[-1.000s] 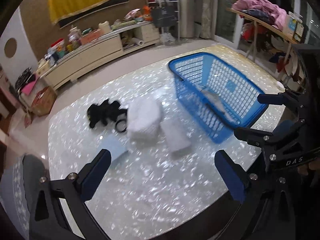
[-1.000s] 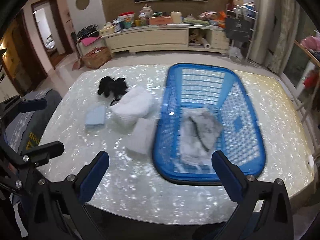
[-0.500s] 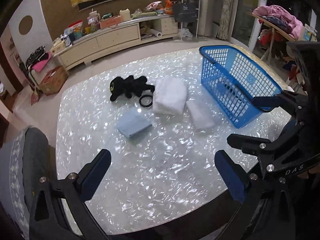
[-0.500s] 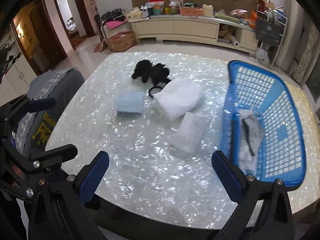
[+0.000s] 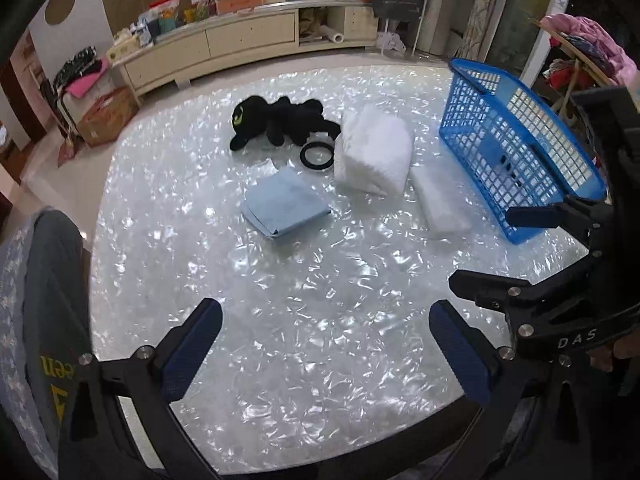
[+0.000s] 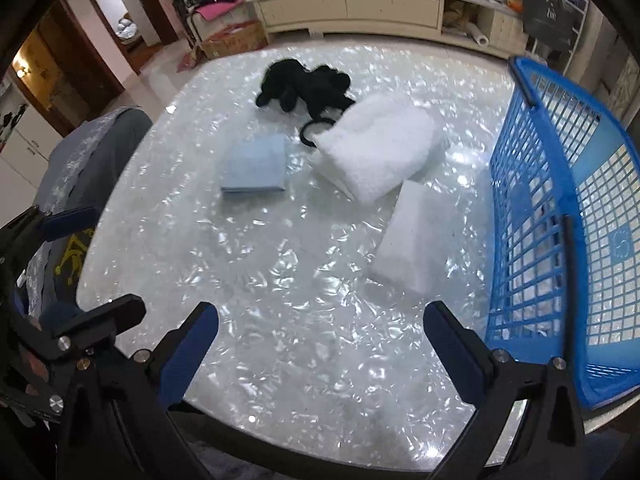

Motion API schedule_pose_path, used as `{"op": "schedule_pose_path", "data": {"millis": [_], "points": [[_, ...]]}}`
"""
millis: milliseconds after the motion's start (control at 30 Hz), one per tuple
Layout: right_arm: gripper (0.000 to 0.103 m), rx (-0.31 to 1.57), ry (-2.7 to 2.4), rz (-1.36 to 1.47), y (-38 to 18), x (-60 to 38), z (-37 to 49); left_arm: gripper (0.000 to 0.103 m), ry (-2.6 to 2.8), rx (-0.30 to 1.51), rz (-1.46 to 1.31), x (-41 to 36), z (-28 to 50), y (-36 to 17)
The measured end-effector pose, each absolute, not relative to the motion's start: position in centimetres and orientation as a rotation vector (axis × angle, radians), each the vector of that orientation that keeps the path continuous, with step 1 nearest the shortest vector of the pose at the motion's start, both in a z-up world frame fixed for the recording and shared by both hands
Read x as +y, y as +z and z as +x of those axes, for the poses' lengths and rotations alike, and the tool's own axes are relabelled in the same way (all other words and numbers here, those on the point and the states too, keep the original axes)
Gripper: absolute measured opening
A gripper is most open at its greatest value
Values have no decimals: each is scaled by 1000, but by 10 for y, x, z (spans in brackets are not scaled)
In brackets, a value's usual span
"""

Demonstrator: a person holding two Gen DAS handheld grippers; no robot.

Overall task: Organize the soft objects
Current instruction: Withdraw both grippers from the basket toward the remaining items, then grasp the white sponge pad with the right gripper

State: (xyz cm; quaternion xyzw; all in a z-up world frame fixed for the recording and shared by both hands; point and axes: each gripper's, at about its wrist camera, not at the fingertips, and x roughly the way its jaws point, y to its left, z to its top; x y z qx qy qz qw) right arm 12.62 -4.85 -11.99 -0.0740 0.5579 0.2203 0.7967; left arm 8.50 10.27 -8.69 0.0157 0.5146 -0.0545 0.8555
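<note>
On the pearly white table (image 5: 320, 320) lie a black plush toy (image 5: 280, 122), a folded light-blue cloth (image 5: 286, 206), a large folded white towel (image 5: 376, 156) and a smaller white towel (image 5: 438, 200). They also show in the right wrist view: the plush (image 6: 304, 88), the blue cloth (image 6: 256, 168), the large towel (image 6: 376, 152), the small towel (image 6: 416, 240). A blue basket (image 5: 520, 152) (image 6: 560, 220) stands at the right. My left gripper (image 5: 324, 352) and right gripper (image 6: 320, 352) are both open and empty near the front edge.
A black ring (image 5: 317, 156) lies between the plush and the large towel. A grey chair back (image 5: 44, 320) stands at the table's left. A long cream cabinet (image 5: 224, 40) with clutter runs along the far wall. The right gripper's frame (image 5: 560, 320) shows in the left wrist view.
Both grippers have swung left, away from the basket, and moved closer over the table. The towels, cloth and plush now sit nearer the centre of both views. Both stay open.
</note>
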Motion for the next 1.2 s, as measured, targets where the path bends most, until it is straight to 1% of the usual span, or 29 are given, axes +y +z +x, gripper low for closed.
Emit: {"op": "schedule_pose_path", "data": {"millis": [100, 567, 800, 1067, 1133, 1200], "points": [[102, 1220, 434, -152, -129, -50, 137, 103, -123, 1106, 1, 108, 97, -98], [102, 1274, 261, -130, -162, -63, 177, 103, -145, 1144, 23, 109, 150, -131], [102, 1307, 191, -163, -182, -59, 196, 103, -159, 1156, -1, 118, 175, -150], [102, 1334, 154, -197, -202, -50, 209, 103, -152, 1160, -32, 126, 185, -164], [101, 1331, 149, -180, -203, -51, 210, 103, -141, 1144, -30, 128, 184, -162], [94, 1328, 147, -154, -204, -51, 212, 103, -151, 1142, -42, 130, 185, -160]]}}
